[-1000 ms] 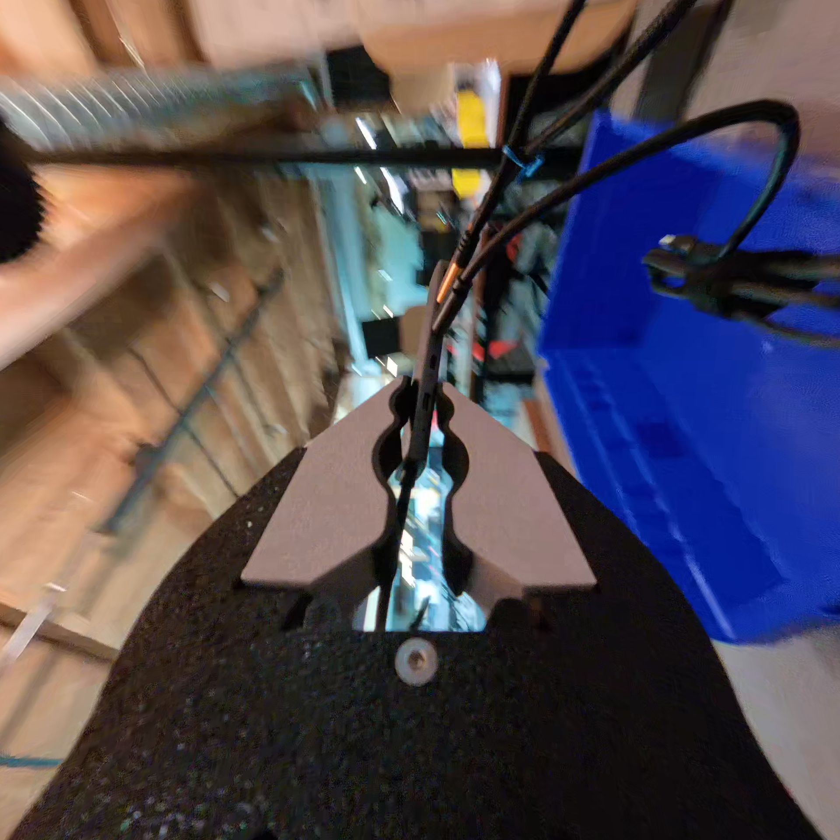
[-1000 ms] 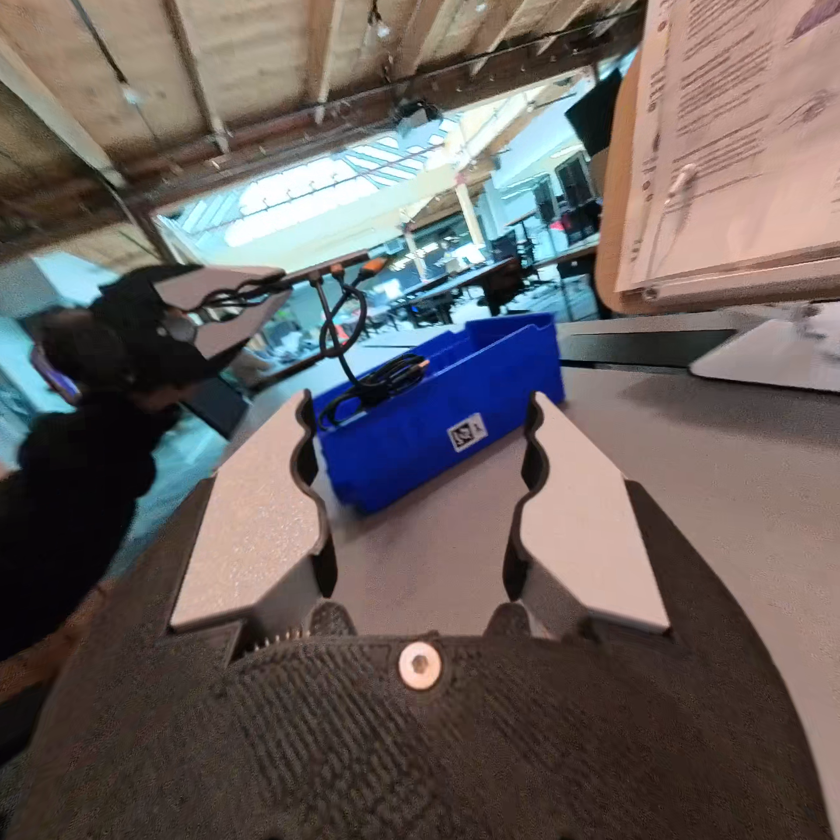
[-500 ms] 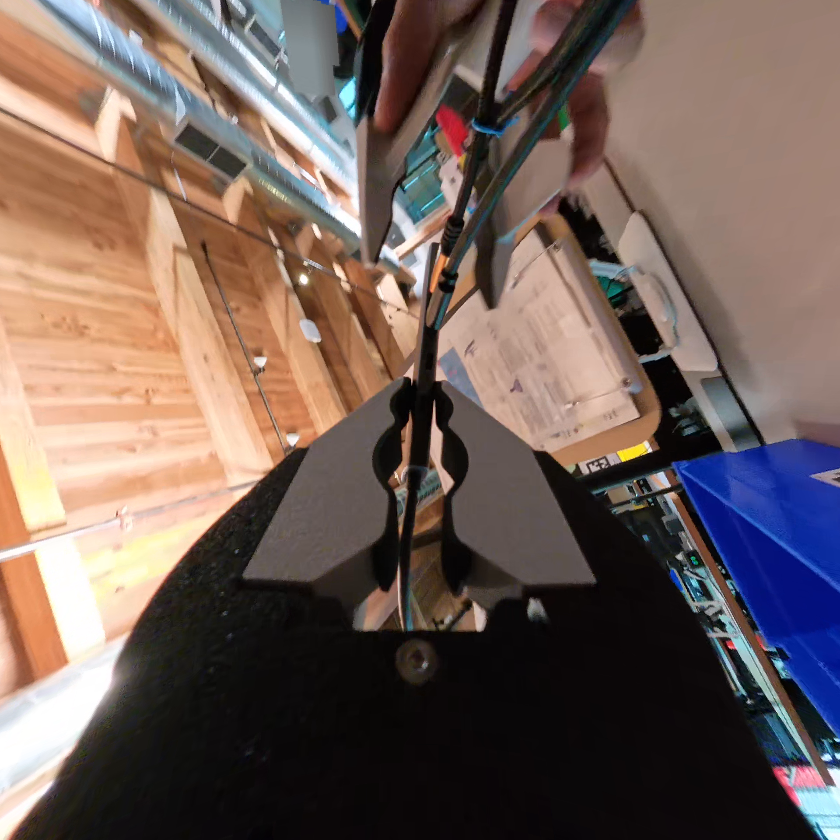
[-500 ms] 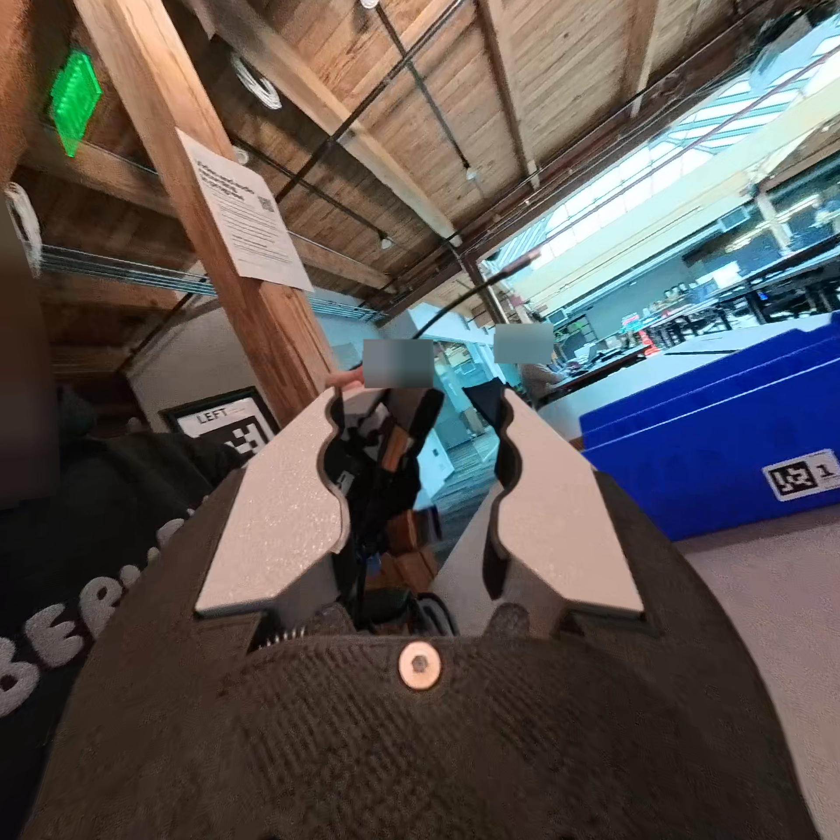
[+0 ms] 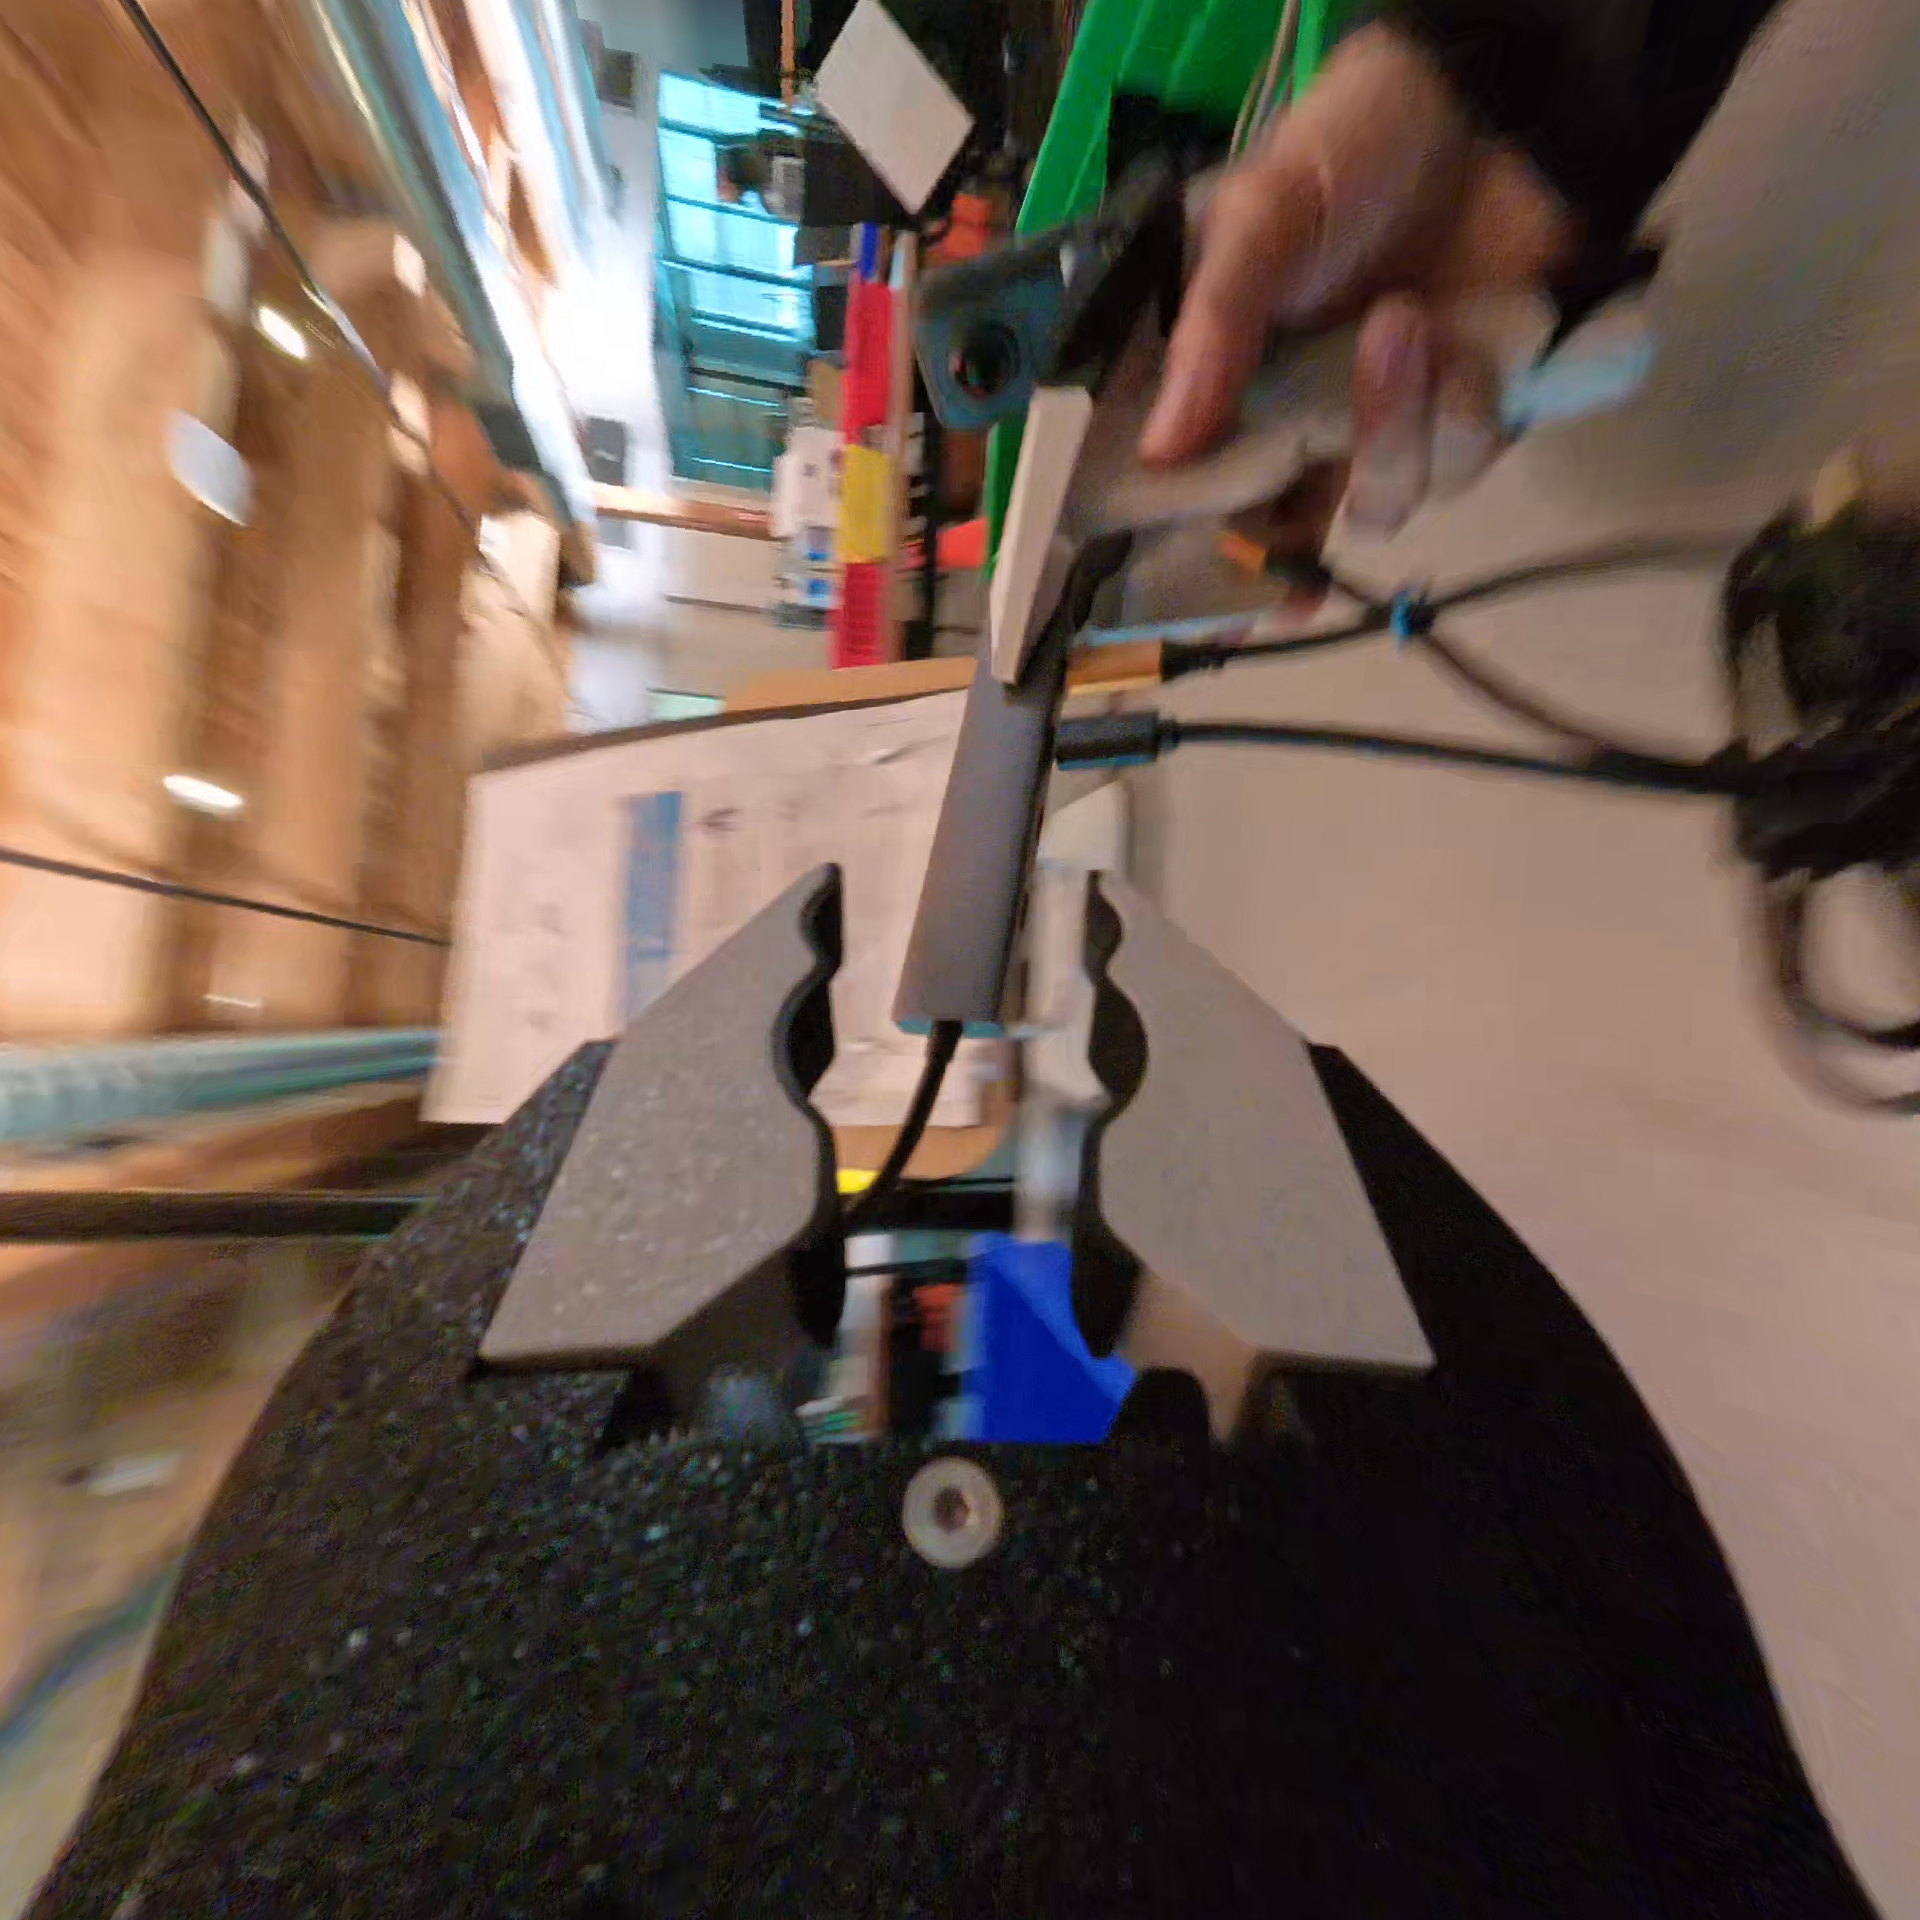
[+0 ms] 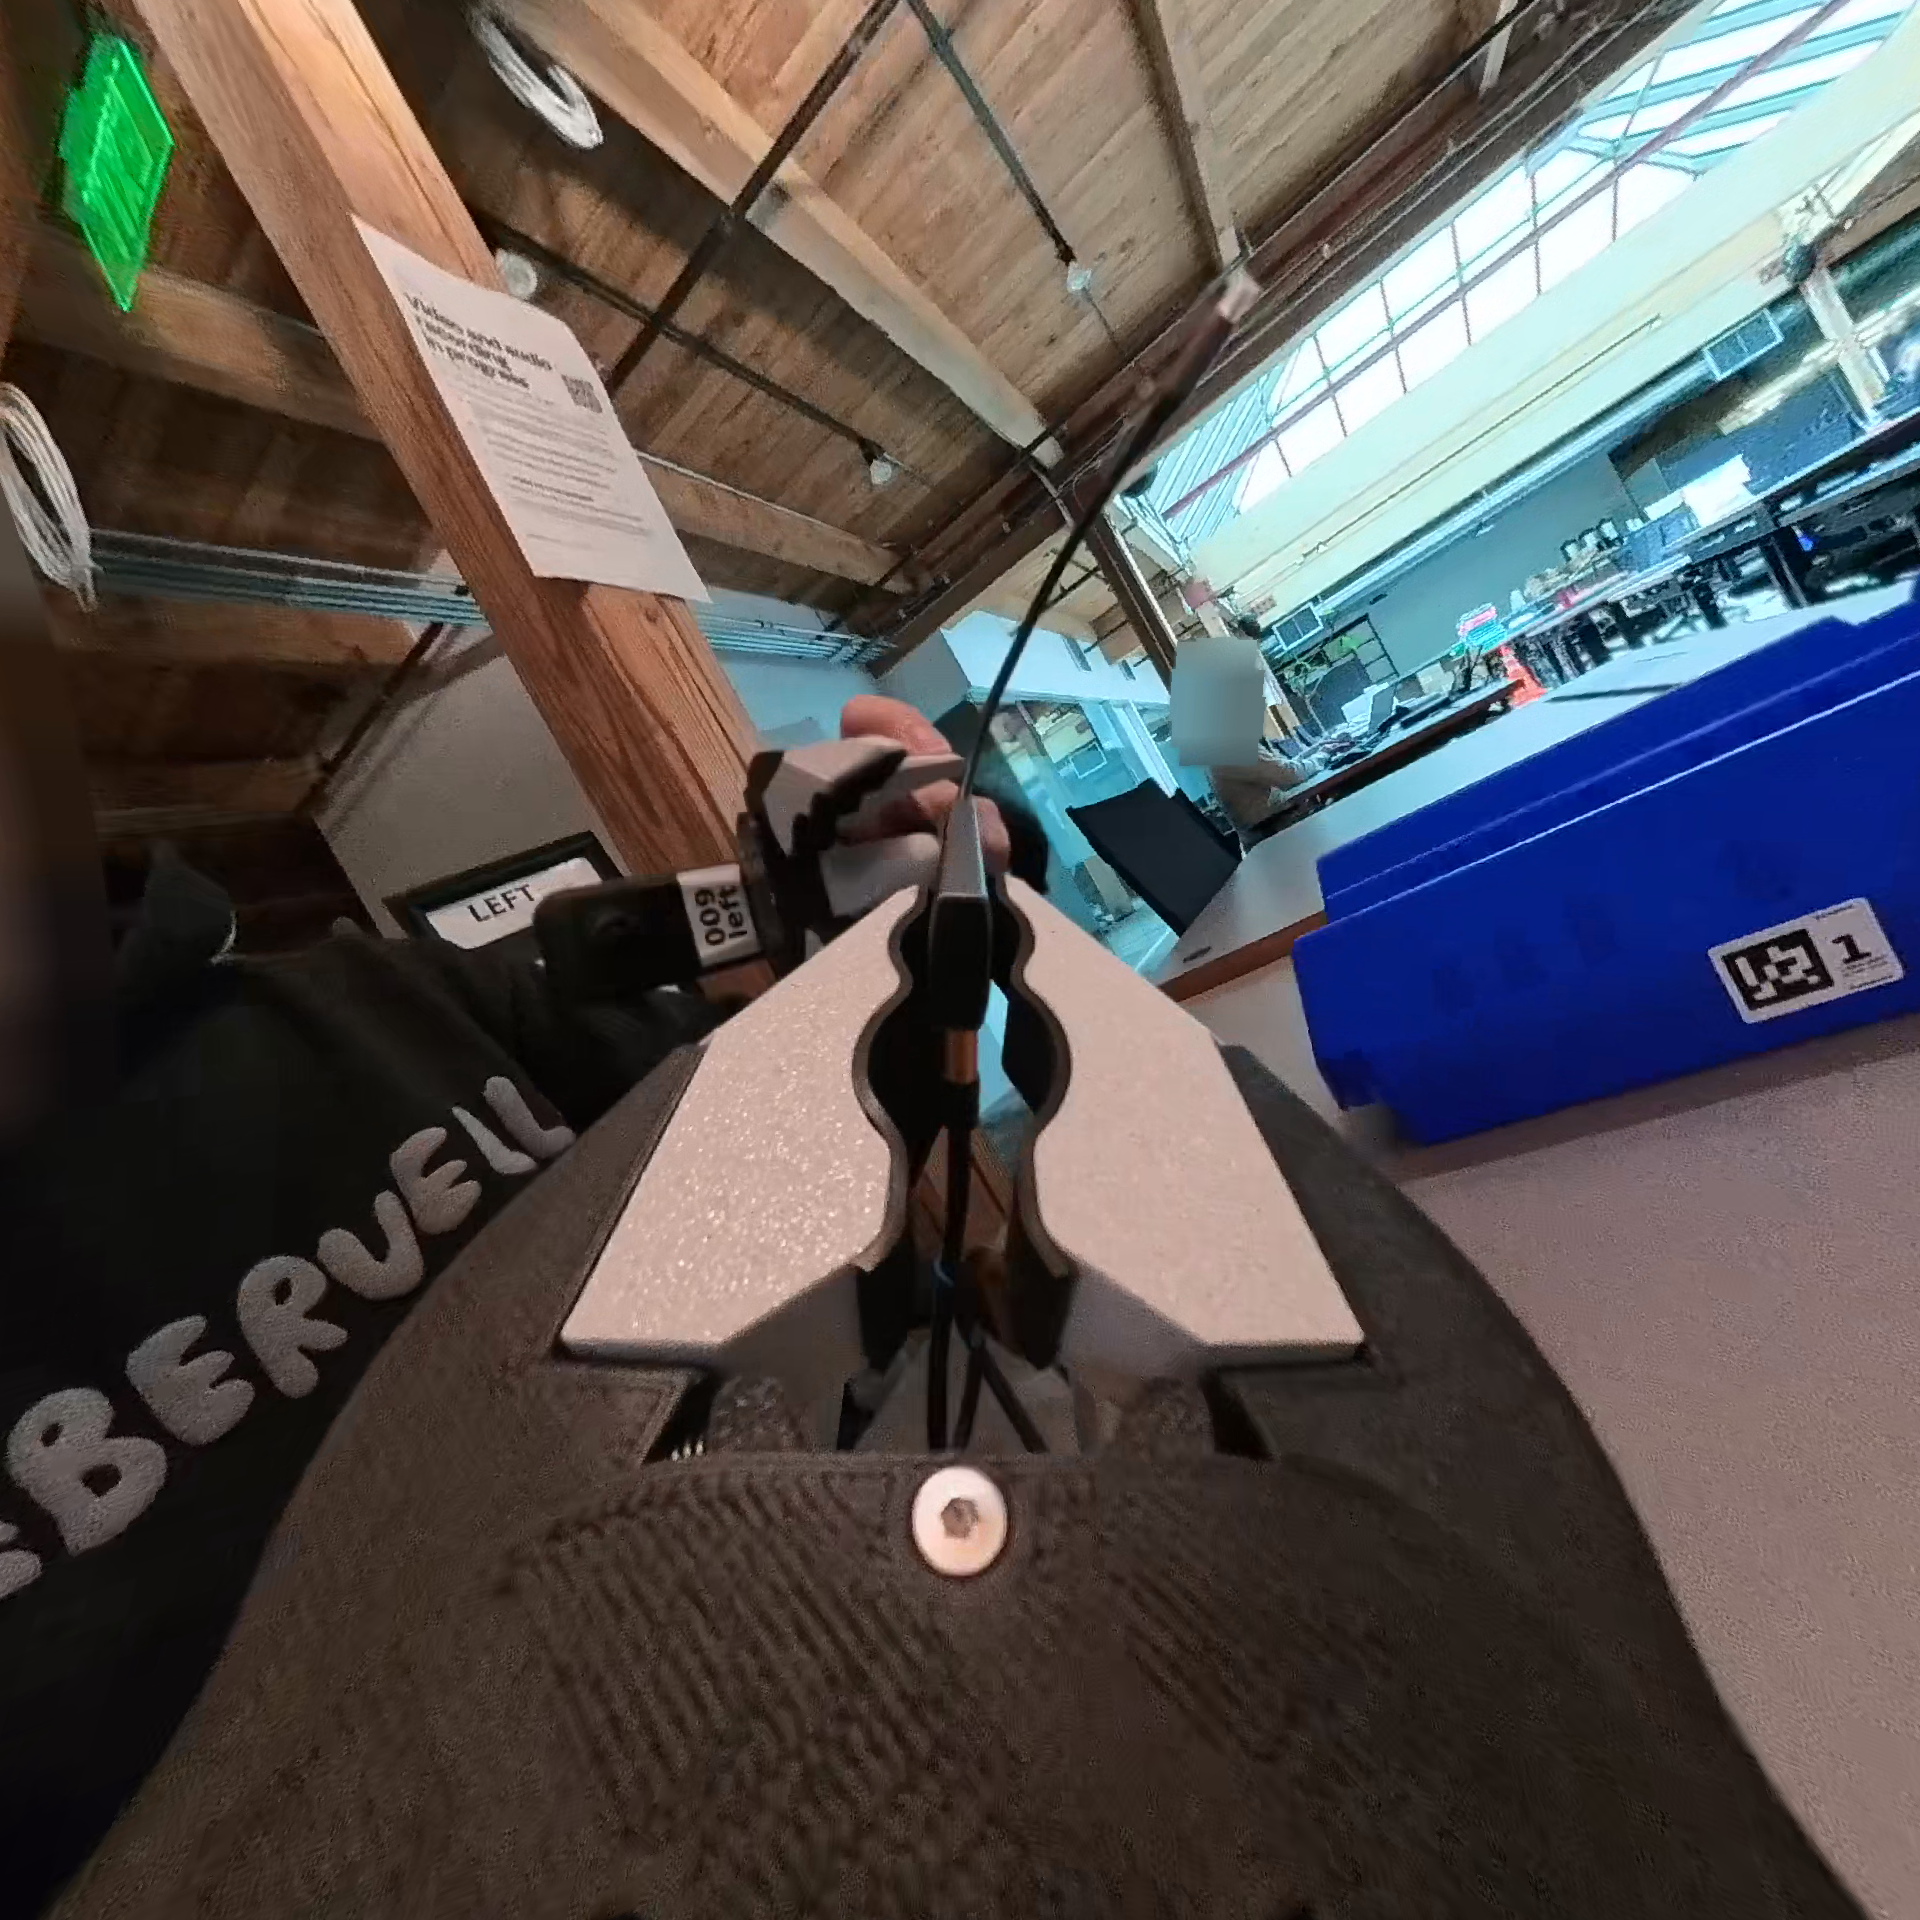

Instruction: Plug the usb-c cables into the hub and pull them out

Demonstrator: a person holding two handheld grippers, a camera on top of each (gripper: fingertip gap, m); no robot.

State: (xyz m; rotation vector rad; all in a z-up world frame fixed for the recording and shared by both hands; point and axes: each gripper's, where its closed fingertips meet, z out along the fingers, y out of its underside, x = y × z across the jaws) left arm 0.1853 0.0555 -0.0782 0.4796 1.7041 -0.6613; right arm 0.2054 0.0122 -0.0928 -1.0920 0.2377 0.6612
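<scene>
Two blurred cables (image 5: pixel 1351 634) beside hub (image 5: pixel 987 821)

The slim dark-grey rectangular metal hub (image 5: pixel 982 821) hangs in the air, tilted slightly off vertical, its far end clamped between pale fingers. Its own thin black lead (image 5: pixel 914 1112) exits the near end. Two black USB-C cables sit plugged into the hub's right edge: one with a copper-orange plug sleeve (image 5: pixel 1117 662), one with a black plug (image 5: pixel 1112 741). Both run rightward to a loose black coil (image 5: pixel 1829 748).

Grey fingers (image 6: pixel 769 1174) — black textured mounts
</scene>
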